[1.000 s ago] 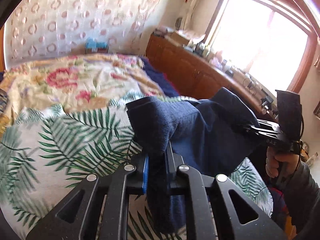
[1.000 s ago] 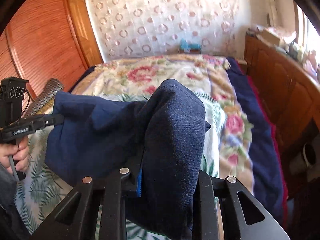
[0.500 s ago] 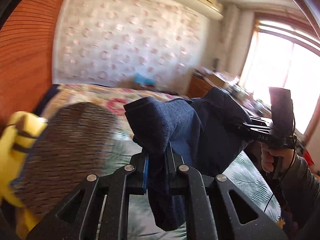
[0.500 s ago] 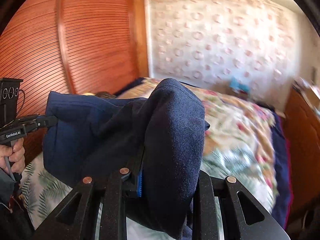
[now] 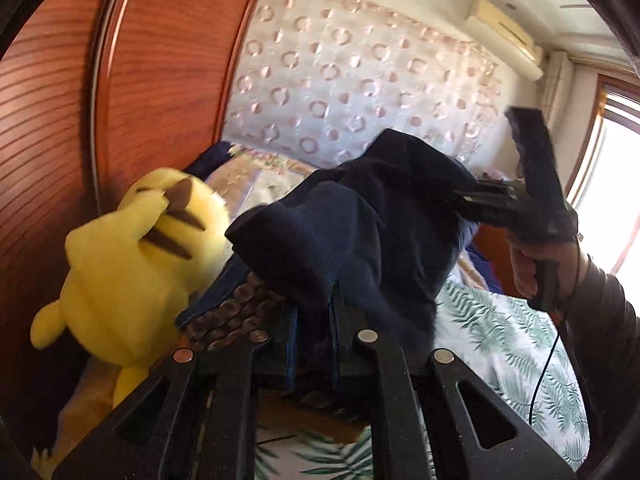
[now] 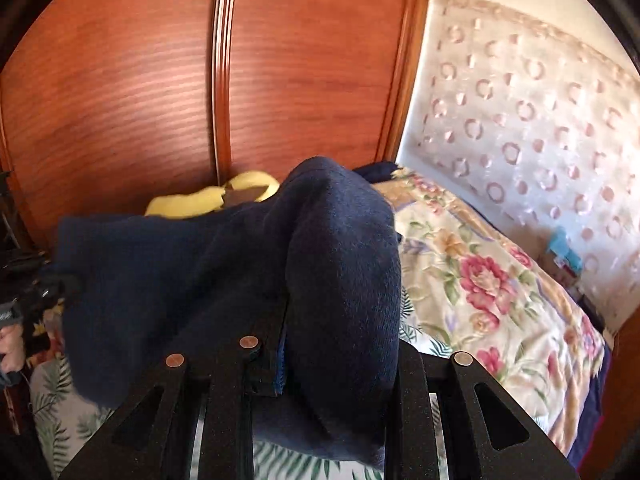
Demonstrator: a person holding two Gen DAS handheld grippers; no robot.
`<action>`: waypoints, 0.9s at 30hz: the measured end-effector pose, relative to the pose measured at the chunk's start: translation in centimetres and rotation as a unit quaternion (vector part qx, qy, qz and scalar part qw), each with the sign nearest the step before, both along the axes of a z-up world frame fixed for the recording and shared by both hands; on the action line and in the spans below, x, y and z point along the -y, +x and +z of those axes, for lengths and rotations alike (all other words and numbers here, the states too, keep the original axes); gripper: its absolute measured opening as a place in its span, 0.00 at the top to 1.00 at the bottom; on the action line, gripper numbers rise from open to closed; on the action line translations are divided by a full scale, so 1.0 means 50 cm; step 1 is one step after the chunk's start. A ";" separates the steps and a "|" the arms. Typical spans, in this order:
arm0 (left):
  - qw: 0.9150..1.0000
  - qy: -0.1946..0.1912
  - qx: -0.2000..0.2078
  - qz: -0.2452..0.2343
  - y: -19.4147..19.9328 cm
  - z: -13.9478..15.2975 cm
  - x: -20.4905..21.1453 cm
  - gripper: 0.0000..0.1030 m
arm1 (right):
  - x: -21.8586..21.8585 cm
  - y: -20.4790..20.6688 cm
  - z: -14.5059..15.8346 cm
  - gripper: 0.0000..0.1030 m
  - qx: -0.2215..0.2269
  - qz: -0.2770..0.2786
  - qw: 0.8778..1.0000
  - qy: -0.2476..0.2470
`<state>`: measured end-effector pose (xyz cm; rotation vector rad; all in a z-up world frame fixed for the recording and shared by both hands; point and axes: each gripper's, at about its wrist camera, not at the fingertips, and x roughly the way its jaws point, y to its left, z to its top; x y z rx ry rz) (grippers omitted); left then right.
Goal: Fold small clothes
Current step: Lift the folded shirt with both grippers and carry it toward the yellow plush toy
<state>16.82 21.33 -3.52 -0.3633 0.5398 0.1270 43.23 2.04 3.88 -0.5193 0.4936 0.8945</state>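
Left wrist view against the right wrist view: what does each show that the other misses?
Only the left wrist view shows the air conditioner, the window, the whole yellow plush toy and the right gripper clamping the navy garment. Only the right wrist view shows the floral bedspread clearly. Both show the garment held up, the wooden wardrobe, the patterned wall and the leaf-print sheet.

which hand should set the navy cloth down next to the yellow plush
Left, probably. The left gripper, shut on the navy cloth, has the yellow plush right beside it. The right gripper grips the far end.
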 end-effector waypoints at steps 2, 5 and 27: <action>1.000 0.001 -0.004 0.004 -0.002 -0.013 -0.012 0.87 | -0.036 0.032 -0.021 0.77 -0.010 0.001 1.000 -0.007; 1.000 -0.001 -0.008 0.006 -0.008 -0.026 -0.028 0.87 | -0.068 0.068 -0.033 0.76 -0.021 0.002 1.000 -0.007; 0.993 0.115 -0.002 0.000 -0.029 0.033 0.014 0.17 | -0.118 -0.008 -0.035 0.43 -0.022 -0.040 0.998 0.043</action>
